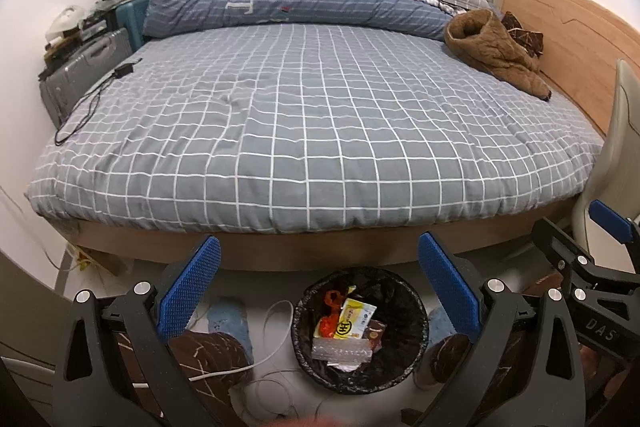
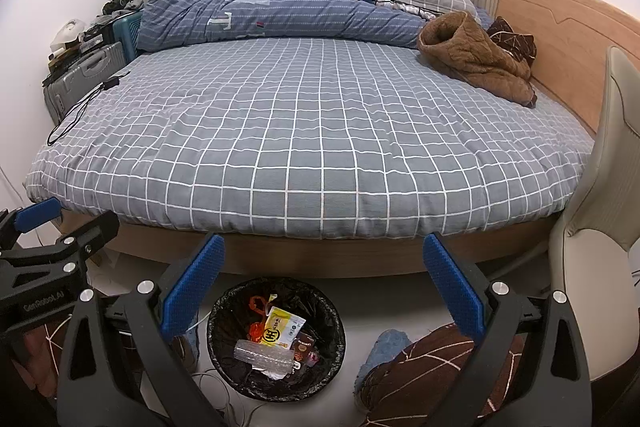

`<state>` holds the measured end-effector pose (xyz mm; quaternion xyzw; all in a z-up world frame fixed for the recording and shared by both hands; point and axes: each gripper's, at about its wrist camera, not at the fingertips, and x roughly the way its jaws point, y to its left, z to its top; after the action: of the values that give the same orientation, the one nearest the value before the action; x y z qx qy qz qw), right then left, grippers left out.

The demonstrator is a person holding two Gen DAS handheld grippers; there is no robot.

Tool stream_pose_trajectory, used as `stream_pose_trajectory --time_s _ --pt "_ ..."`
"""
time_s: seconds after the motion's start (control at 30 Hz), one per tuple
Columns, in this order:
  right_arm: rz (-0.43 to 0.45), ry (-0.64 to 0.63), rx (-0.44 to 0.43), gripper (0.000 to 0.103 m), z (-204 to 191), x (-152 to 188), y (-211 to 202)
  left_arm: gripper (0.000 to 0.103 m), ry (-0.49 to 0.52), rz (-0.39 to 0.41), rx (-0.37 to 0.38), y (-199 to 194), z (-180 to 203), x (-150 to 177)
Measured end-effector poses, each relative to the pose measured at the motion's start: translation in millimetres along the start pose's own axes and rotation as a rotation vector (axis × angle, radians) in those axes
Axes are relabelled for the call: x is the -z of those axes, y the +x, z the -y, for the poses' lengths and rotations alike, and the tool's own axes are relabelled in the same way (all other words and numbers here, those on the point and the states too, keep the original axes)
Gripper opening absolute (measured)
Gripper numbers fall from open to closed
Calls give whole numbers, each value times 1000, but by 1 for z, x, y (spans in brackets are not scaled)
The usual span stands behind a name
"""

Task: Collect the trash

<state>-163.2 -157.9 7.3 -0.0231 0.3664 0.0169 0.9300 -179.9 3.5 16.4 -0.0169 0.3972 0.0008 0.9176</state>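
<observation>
Black plastic lines the trash bin (image 1: pixel 355 331), which stands on the floor (image 2: pixel 400 299) just in front of the near edge of the bed (image 1: pixel 304 115). Inside lie a yellow packet (image 1: pixel 354 319), orange scraps (image 1: pixel 330 311), a clear crinkled wrapper (image 1: pixel 340 349) and a small dark red packet (image 1: pixel 376 335). No loose trash shows on the checked bedcover, so the collecting looks close to done, in my judgement.

Risks from here: white cables (image 1: pixel 256 363) trail on the floor touching the left side of the bin, and a gripper going down could snag one and tip the bin. The liner is loose and crumpled at the rim, so a finger could catch it and drag trash out. A brown jacket (image 1: pixel 496 51) at the far right of the bed and a black charger cord (image 1: pixel 92 99) at its left edge are belongings, not trash, and could be taken by mistake.

Both grippers are spread wide and hold nothing. The left gripper (image 1: pixel 320 287) hangs above the bin, touching nothing; the right gripper (image 2: pixel 324 291) does the same, just to its right.
</observation>
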Motion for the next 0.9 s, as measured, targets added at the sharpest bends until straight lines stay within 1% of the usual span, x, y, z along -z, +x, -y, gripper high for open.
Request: stream_pose_trajectory --time_s 0.2,0.47,0.9 --pt "0 -2 0 95 0 0 0 97 1 -4 -3 3 1 0" --pt "-4 0 -2 95 -1 0 1 97 -21 -23 16 6 -1 0" --pt "-11 -5 -9 95 -4 1 5 97 20 -28 6 9 6 1"
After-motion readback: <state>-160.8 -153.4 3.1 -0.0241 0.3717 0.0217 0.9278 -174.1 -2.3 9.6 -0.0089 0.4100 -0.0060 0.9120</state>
